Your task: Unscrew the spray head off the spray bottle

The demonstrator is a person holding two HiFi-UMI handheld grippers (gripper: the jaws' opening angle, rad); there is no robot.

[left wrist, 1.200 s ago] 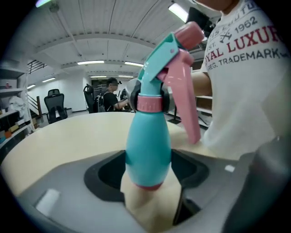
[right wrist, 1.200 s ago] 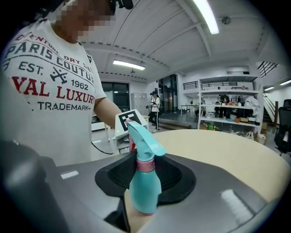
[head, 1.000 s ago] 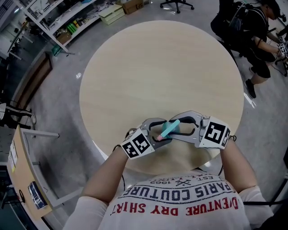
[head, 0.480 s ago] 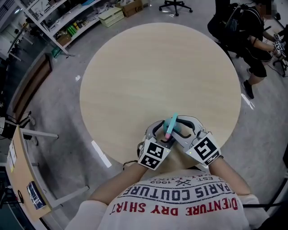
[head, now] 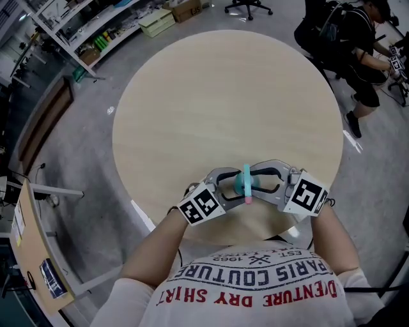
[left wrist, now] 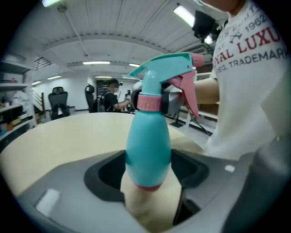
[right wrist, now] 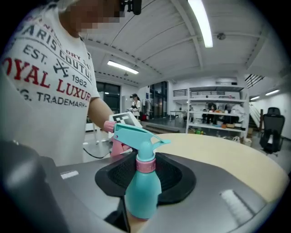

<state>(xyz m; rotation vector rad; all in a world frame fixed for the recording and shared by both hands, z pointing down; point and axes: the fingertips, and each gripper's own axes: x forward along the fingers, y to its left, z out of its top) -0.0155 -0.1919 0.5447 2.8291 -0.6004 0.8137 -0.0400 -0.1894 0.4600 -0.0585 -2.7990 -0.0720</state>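
Bottle [head: 245, 182] between left gripper [head: 235, 184] and right gripper [head: 254, 182]

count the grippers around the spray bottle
2: the left gripper left of the spray bottle, the right gripper right of it, at the near edge of the table.

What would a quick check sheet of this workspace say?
Surface: round pale table.
Job's things: teal spray bottle, spray head still on.
Clutter: nothing seen.
Grippers: left tool shut on the bottle's body; right tool has just been closing its jaws, bottle between them, contact unclear.
Cables: dark cable beside the person's arm.
Surroundings: shelves, office chair, seated person.
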